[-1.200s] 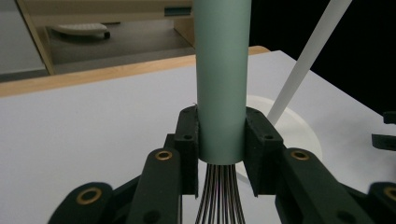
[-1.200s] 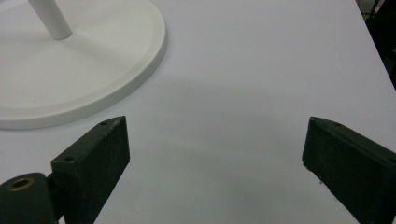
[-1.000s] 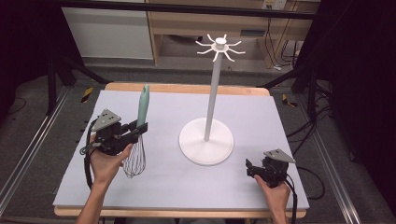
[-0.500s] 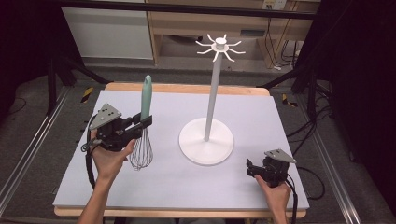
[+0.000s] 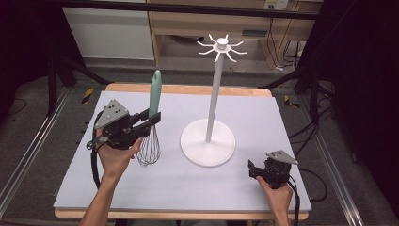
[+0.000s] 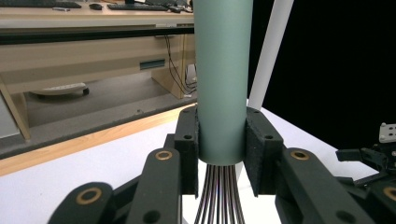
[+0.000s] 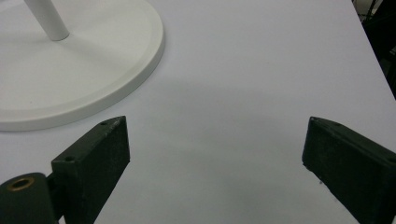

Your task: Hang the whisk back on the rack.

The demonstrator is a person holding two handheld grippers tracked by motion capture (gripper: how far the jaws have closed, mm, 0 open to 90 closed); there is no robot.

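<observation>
Left hand-held gripper (image 5: 153,117) clamps upright green-handled wire whisk (image 5: 151,122) near counter (image 5: 141,188) left edge, apart from white hook stand (image 5: 208,141); right hand-held gripper (image 7: 215,154) wide open, empty.

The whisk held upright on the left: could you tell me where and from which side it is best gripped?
Grip the whisk low on its smooth green handle, just above the wires, coming in level from the side. The handle stands upright and round, so flat pads probably seat squarely there, as the left tongs show; the wires would likely flex.
</observation>
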